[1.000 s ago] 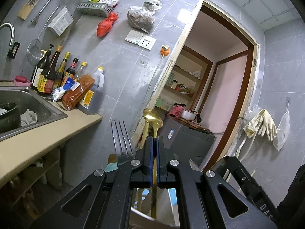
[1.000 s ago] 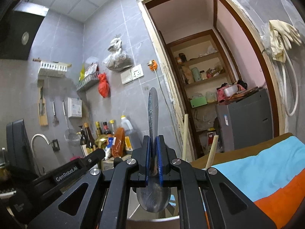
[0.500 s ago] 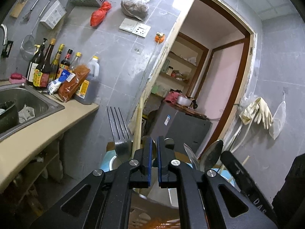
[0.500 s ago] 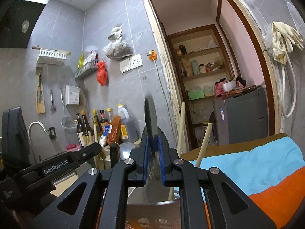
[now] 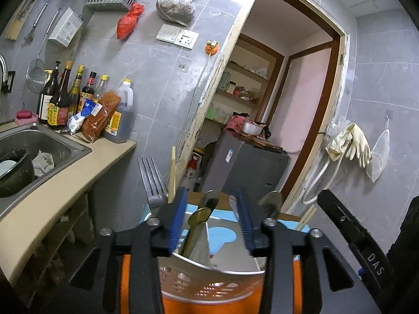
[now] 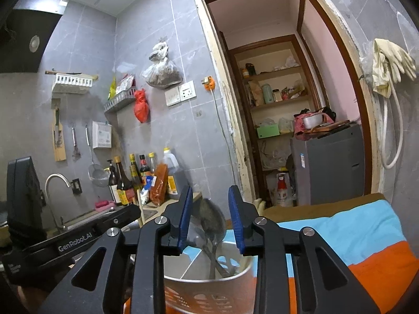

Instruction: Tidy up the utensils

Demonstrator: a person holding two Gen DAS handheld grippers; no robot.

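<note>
Directly beneath both pairs of tongs stands the perforated metal utensil holder (image 5: pixel 209 282), on an orange and blue cloth (image 6: pixel 366 238). The left tongs (image 5: pixel 209 219) are spread apart and grip nothing; between their blue pads a gold spoon (image 5: pixel 196 225) leans handle-down in the holder, bowl uppermost, its long axis running up and slightly away from the camera. The right tongs (image 6: pixel 210 217) are likewise apart and empty, with a steel spoon (image 6: pixel 212 222) standing in the holder just ahead of the gap, blurred, bowl up and tilted left.

A little farther on the left view, a fork (image 5: pixel 152 180) rises tines-up at the holder's left edge beside a wooden chopstick (image 5: pixel 172 175), and another steel spoon (image 5: pixel 271 204) pokes up on the right. All these lie lengthwise upright, so any next reach would probably have to come from above, along the handles. Each pair of tongs seems equally near the holder; I cannot tell which utensil is meant next.

Beyond stand the sink counter, bottles and doorway.
</note>
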